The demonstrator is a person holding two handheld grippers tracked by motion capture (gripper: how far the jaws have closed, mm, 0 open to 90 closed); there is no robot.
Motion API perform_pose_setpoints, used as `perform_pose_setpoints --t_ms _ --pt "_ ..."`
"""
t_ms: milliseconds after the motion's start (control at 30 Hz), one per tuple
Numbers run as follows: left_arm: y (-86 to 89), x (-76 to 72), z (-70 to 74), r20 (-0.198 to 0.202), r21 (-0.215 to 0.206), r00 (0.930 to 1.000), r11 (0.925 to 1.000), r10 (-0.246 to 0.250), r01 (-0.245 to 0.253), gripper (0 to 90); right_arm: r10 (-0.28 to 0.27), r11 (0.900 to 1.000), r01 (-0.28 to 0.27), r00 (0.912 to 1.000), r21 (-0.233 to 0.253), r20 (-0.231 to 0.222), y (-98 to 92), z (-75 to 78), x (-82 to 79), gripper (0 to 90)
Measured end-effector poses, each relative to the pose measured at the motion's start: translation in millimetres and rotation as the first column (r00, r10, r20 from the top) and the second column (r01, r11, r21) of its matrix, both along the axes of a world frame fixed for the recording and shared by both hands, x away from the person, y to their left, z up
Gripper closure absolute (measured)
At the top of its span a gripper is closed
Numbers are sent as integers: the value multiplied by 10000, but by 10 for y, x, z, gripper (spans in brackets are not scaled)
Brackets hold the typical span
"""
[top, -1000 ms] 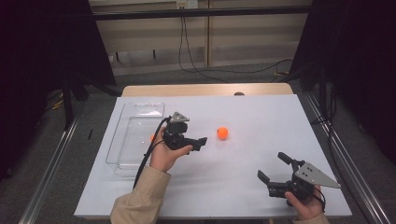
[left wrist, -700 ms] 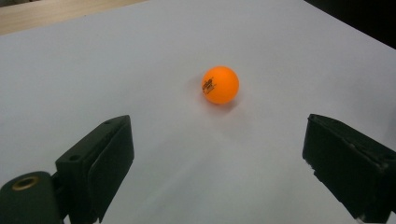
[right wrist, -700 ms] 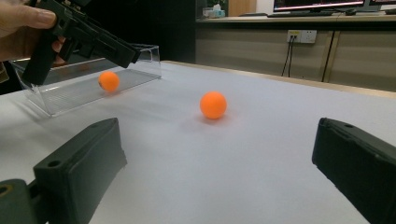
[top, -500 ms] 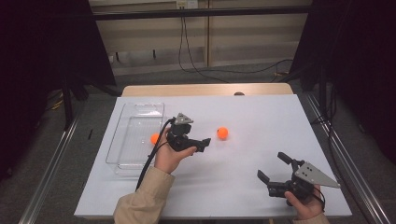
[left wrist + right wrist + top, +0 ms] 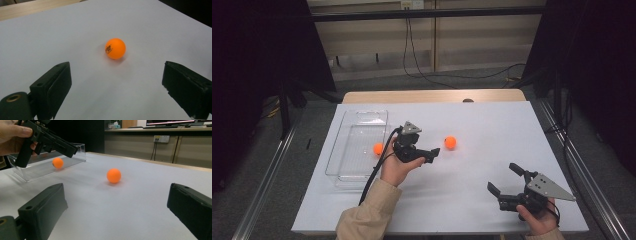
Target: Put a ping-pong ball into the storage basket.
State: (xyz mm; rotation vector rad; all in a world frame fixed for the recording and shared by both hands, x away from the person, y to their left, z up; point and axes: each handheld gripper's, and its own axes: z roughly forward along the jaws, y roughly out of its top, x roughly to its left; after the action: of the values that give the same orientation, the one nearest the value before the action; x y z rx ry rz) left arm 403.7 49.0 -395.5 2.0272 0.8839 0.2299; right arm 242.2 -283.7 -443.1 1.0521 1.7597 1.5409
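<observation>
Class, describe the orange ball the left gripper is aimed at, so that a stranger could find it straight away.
Start at the white table. Right of the clear tray, the orange ball lies on the bare tabletop ahead of the left gripper. The other orange ball sits inside the tray.

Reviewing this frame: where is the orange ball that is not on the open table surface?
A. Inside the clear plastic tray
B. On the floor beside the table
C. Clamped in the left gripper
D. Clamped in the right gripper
A. One orange ball lies inside the clear plastic tray, while the other ball sits on the white table ahead of the open left gripper; the right gripper is open and holds nothing.
</observation>
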Motion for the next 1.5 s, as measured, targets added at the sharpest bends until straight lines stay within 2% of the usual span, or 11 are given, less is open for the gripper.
perform_pose_setpoints --t_ms 567,1500 --pt "-99 34 -79 102 -247 9999 9997 -30 33 86 -49 10000 49 10000 34 -8 -8 -2 8 12" --pt "-200 112 -208 388 -203 9992 9997 123 -116 86 17 10000 -17 10000 12 -44 6 -9 36 12"
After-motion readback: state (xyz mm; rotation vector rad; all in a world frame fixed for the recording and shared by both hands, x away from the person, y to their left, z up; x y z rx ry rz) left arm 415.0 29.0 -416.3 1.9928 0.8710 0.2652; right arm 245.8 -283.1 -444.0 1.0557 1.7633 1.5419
